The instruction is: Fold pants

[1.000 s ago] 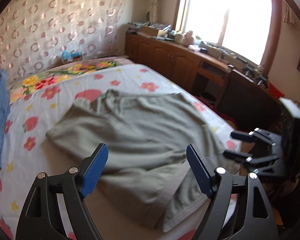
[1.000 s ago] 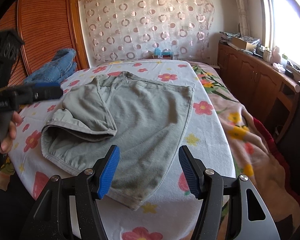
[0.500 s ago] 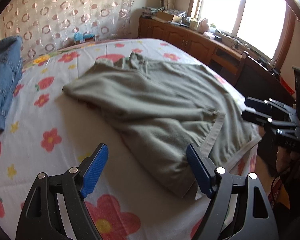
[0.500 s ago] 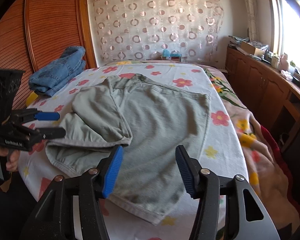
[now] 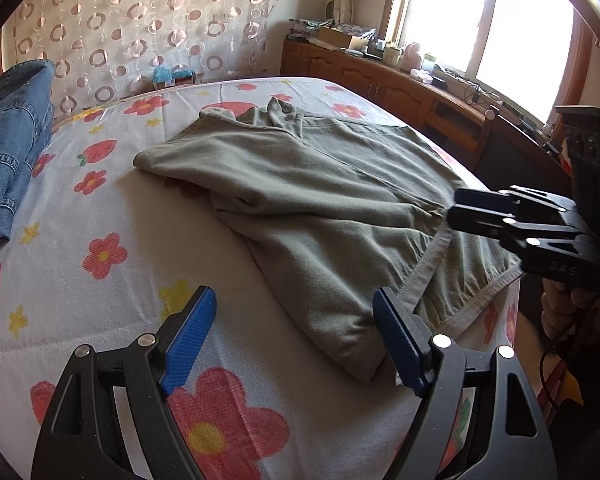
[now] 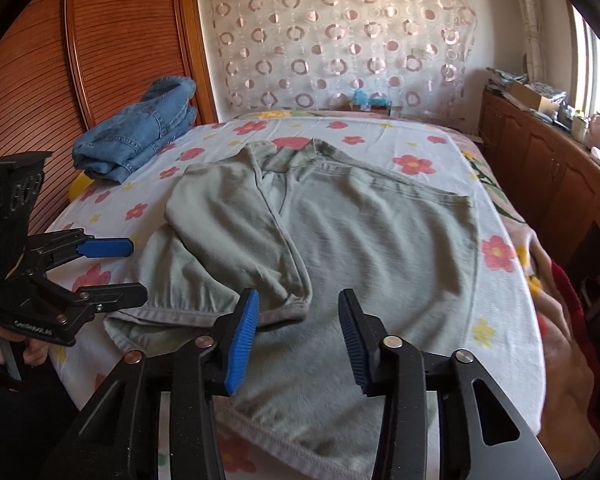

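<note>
Diff vs a second ago: left wrist view has dropped and swung, so the flowered bed sheet point(image 5: 100, 300) fills the lower half where the grey-green pants point(image 5: 320, 200) used to sit between the fingers. Right gripper point(image 6: 298, 336) fingers have narrowed and are closing now; they were clearly wider before.

Pants: soft fleecy knit, matte, stitched hems, lying flat on the sheet with one leg folded over toward 10 o'clock in the right wrist view, its hem curling open. Sheet is white ribbed cotton with red and yellow flowers. Folded blue denim jeans point(image 6: 140, 136) sit at 10 o'clock, well apart from the pants. Curtain point(image 6: 340, 40) behind is sheer with ring pattern; wardrobe door point(image 6: 100, 60) is slatted wood.

Left gripper point(image 5: 296, 332): jaws wide apart, ribbed blue pads, nothing between them except bare sheet; right pad just beside the pants' near corner, contact unclear.

Right gripper: over the pants' near edge, fabric below the gap, pads not pressing on it.
</note>
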Demonstrator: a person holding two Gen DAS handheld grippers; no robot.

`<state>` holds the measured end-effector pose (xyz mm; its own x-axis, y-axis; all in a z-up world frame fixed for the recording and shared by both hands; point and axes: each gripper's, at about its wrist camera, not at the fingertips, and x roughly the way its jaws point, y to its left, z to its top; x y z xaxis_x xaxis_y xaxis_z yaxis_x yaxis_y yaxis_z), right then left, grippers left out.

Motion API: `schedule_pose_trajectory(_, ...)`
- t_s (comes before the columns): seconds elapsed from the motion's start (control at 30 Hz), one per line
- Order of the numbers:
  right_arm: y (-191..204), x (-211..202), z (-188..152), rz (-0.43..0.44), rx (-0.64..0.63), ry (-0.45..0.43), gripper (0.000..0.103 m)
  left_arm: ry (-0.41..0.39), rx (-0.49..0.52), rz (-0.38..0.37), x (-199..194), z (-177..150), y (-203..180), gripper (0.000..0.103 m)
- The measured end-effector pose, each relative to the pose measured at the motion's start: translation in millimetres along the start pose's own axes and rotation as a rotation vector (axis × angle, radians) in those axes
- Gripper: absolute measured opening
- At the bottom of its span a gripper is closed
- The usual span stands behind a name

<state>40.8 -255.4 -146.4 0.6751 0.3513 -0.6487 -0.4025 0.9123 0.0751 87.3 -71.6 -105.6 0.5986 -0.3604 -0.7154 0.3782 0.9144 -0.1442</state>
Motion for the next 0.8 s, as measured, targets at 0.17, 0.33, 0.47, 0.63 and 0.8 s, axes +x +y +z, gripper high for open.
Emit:
schedule_pose_trajectory(0.17,-3,12,4,0.016,0.01,0.035,0.038,-0.008,-0.003,-0.007,-2,-1,0,0.081)
schedule_pose_trajectory(0.33,-1,16,5,0.032,0.009,0.06,0.028,-0.013,-0.002,-0.006,-2,-2,1,0.081)
schedule_pose_trajectory(0.47,3,12,6,0.034,-0.002,0.049,0.013,-0.012,-0.008,-0.007,-2,-2,1,0.081)
schedule_pose_trajectory(0.63,11,-11,8,0.025,-0.024,-0.047,0.007,-0.028,-0.052,-0.008,-9,0,4,0.081)
schedule_pose_trajectory(0.8,22,-44,7,-0.033,-0.069,-0.148,0.007,-0.055,-0.056,-0.005,-16,4,3,0.081)
